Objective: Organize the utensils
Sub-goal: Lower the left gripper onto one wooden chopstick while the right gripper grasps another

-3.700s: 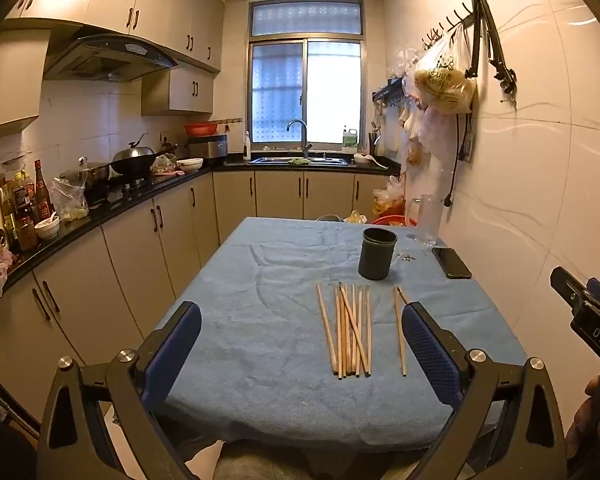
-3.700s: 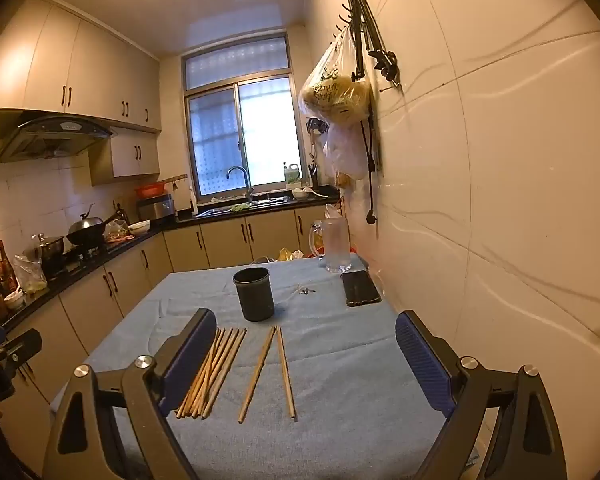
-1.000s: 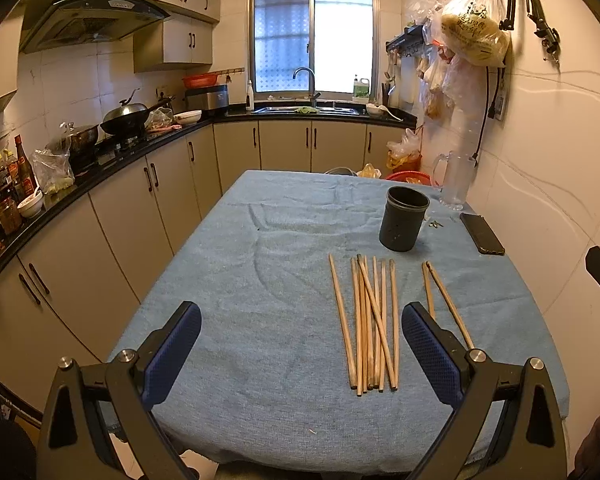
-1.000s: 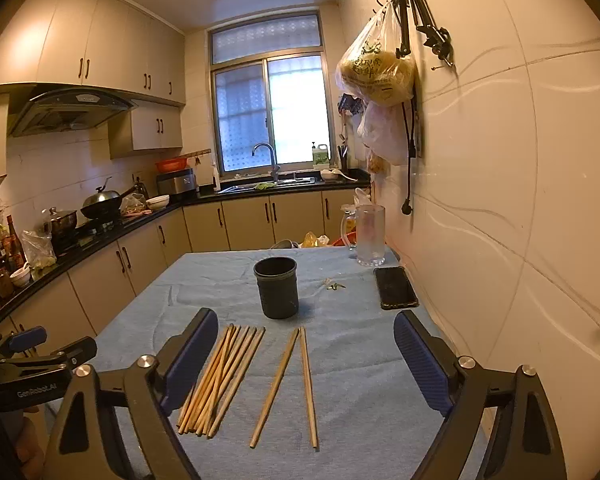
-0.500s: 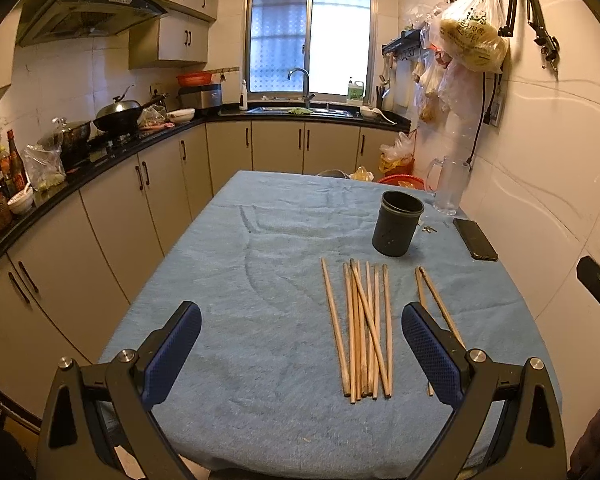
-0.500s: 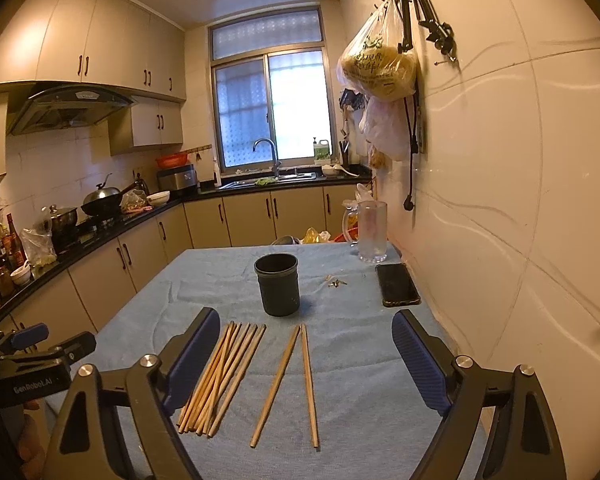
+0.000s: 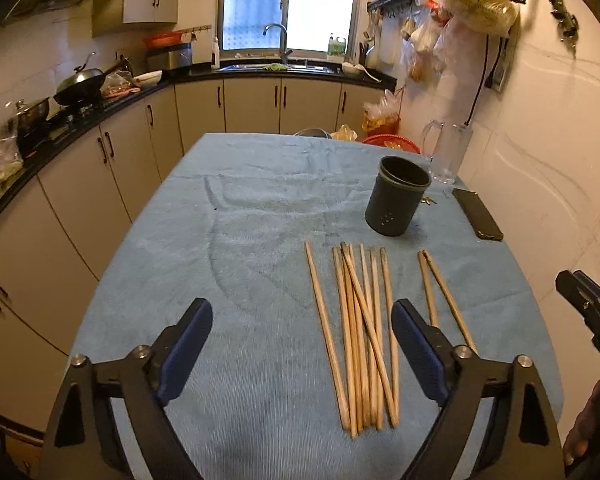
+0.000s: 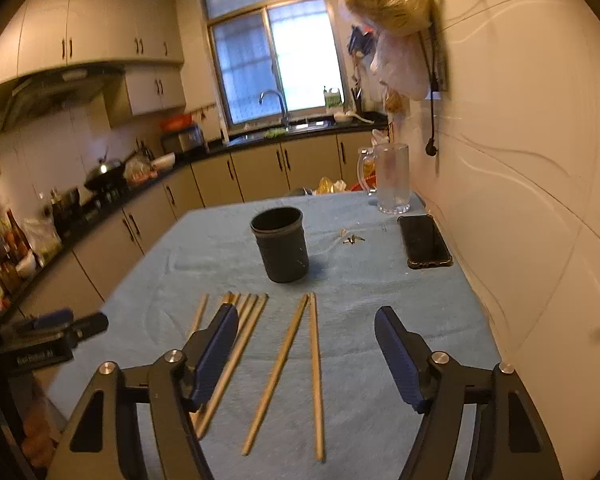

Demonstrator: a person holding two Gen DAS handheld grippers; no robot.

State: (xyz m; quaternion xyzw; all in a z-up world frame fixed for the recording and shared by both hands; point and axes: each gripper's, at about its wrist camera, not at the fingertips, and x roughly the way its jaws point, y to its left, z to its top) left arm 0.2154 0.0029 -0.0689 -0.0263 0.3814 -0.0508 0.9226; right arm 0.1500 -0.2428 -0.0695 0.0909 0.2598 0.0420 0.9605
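Several wooden chopsticks lie in a loose bundle (image 7: pixel 360 328) on the blue tablecloth (image 7: pixel 240 240), with a separate pair (image 7: pixel 440 296) to their right. A dark round holder cup (image 7: pixel 398 196) stands upright and empty just beyond them. My left gripper (image 7: pixel 302 344) is open and empty, low over the cloth to the left of the bundle. My right gripper (image 8: pixel 304 344) is open and empty, with the separate pair (image 8: pixel 300 364) lying between its fingers below it. The bundle (image 8: pixel 228 344) is partly hidden behind its left finger. The cup (image 8: pixel 280 244) stands ahead.
A black phone (image 8: pixel 426 240) and small keys (image 8: pixel 352 239) lie right of the cup. A glass mug (image 8: pixel 392 178) stands at the far right edge by the tiled wall. Kitchen counters run along the left and back. The left gripper shows at the left (image 8: pixel 56 336).
Both grippers have moved forward and down towards the chopsticks. The right gripper now hovers over the separate pair. Both stay open; nothing on the table has moved.
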